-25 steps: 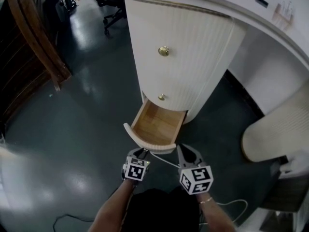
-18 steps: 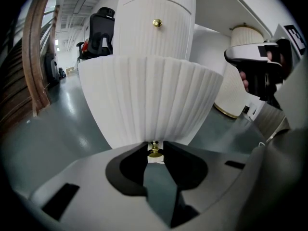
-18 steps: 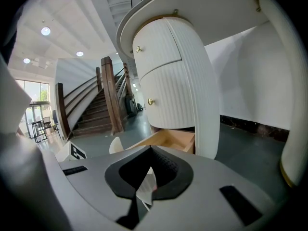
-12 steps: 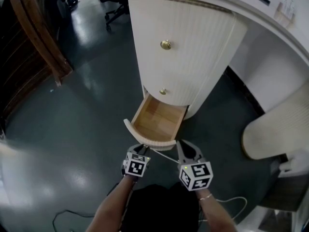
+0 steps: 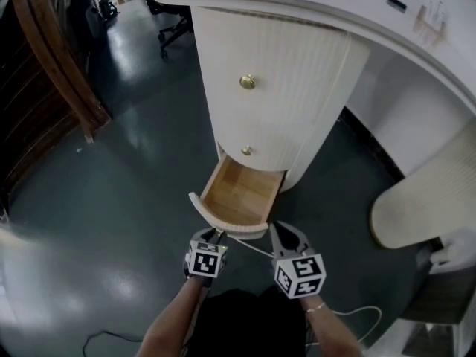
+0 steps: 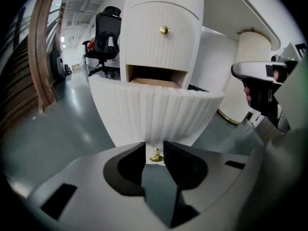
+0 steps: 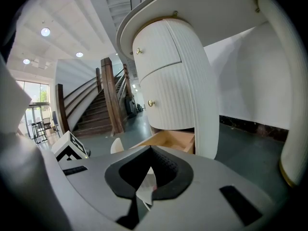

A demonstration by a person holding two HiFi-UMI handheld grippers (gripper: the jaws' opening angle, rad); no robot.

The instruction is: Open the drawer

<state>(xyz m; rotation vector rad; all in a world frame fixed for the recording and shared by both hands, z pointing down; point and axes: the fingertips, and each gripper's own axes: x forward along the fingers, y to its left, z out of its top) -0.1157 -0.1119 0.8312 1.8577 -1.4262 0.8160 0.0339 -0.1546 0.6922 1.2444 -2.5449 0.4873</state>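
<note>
A white ribbed cabinet (image 5: 286, 73) stands under a curved desk top. Its bottom drawer (image 5: 236, 193) is pulled out, showing a bare wooden inside. The curved drawer front (image 6: 159, 114) fills the left gripper view, with its small brass knob (image 6: 156, 156) at the lower edge. My left gripper (image 5: 213, 235) (image 6: 155, 153) is shut on that knob, one finger on each side. My right gripper (image 5: 285, 236) (image 7: 151, 150) hangs just right of the drawer front, shut with nothing held. The open drawer (image 7: 168, 139) also shows in the right gripper view.
Two closed drawers above carry brass knobs (image 5: 248, 82) (image 5: 246, 151). A second ribbed pedestal (image 5: 424, 207) stands at the right. A wooden stair rail (image 5: 52, 65) runs along the left and an office chair (image 5: 175, 24) stands behind. A cable (image 5: 349, 318) lies on the dark floor.
The head view has shifted a little. The drawer stands out about as far as before, and both grippers keep their places at its front.
</note>
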